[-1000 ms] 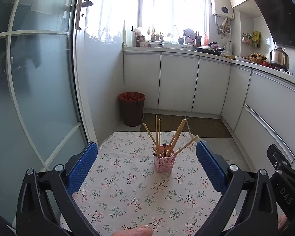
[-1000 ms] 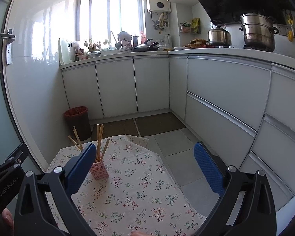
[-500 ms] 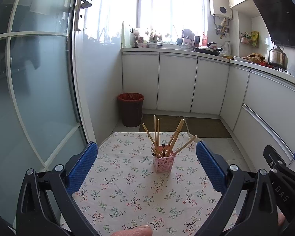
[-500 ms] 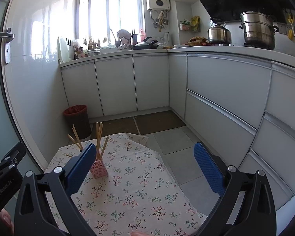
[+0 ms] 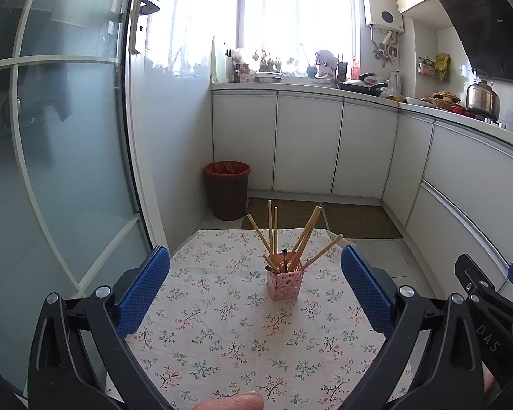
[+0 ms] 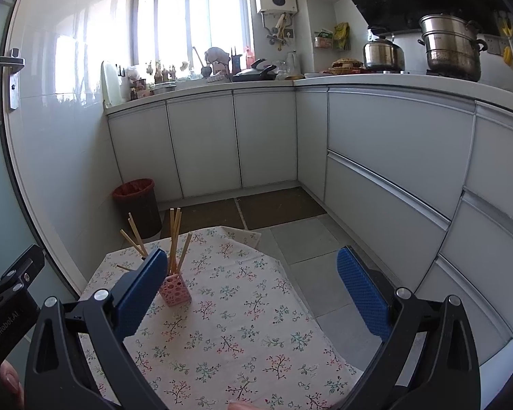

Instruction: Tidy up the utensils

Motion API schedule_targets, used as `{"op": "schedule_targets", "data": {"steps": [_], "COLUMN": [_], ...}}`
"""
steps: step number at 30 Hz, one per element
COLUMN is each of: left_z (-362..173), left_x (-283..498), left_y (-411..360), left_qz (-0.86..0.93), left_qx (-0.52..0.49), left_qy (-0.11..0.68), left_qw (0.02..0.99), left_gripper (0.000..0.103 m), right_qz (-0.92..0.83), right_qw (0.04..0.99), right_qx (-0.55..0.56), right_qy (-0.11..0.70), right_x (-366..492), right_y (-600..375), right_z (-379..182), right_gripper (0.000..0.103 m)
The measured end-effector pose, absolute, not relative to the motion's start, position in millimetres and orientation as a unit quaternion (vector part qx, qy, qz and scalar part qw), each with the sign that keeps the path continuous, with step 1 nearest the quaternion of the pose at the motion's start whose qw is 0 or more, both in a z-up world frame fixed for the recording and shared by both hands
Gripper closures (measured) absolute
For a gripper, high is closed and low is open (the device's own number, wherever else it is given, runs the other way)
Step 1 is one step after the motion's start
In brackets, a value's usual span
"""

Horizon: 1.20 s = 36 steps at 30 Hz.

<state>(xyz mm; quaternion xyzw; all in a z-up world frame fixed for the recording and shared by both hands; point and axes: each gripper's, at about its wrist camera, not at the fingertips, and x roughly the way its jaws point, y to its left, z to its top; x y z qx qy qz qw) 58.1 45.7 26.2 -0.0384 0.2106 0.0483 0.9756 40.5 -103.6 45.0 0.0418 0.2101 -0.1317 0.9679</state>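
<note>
Worktop [image 5: 222, 341] with floral cloth spreads under and ahead of both your tools. Pink perforated holder [image 5: 285, 284] stands ahead of the left hand-held gripper [image 5: 254, 294], centred between its fingers, well apart from them. Seen from the right hand-held gripper [image 6: 253, 294], the holder [image 6: 176, 292] sits just beyond the left finger, partly hidden. Chopsticks [image 5: 290, 242] fan out of it, tips up. Judgement: holder is light and tips easily; sticks are stiff, thin and probably slippery, so pinch one mid-shaft. Both tools are spread wide, holding nothing, touching nothing. Stick count uncertain; they overlap.
</note>
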Motion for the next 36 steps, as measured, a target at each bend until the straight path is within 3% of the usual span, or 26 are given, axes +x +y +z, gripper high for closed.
{"op": "schedule_targets", "data": {"steps": [15, 29, 33, 36], "left_z": [24.9, 23.9, 22.7, 24.1], "left_x": [62.0, 58.7, 60.1, 59.8], "left_y": [46.1, 40.9, 42.0, 44.9], "left_qz": [0.043, 0.029, 0.028, 0.032], "left_qx": [-0.035, -0.019, -0.021, -0.03], "left_qy": [0.214, 0.203, 0.209, 0.21], "left_qw": [0.975, 0.979, 0.977, 0.977], "left_gripper": [0.007, 0.016, 0.007, 0.007], "right_qz": [-0.127, -0.131, -0.131, -0.13], "right_qw": [0.966, 0.965, 0.965, 0.965], "right_qx": [0.049, 0.053, 0.056, 0.056], "right_qy": [0.22, 0.221, 0.22, 0.22], "right_x": [43.4, 43.4, 42.6, 42.2], "right_y": [-107.9, -110.0, -111.0, -110.7], "right_z": [42.0, 38.9, 39.5, 39.5], "right_gripper": [0.006, 0.006, 0.006, 0.006]}}
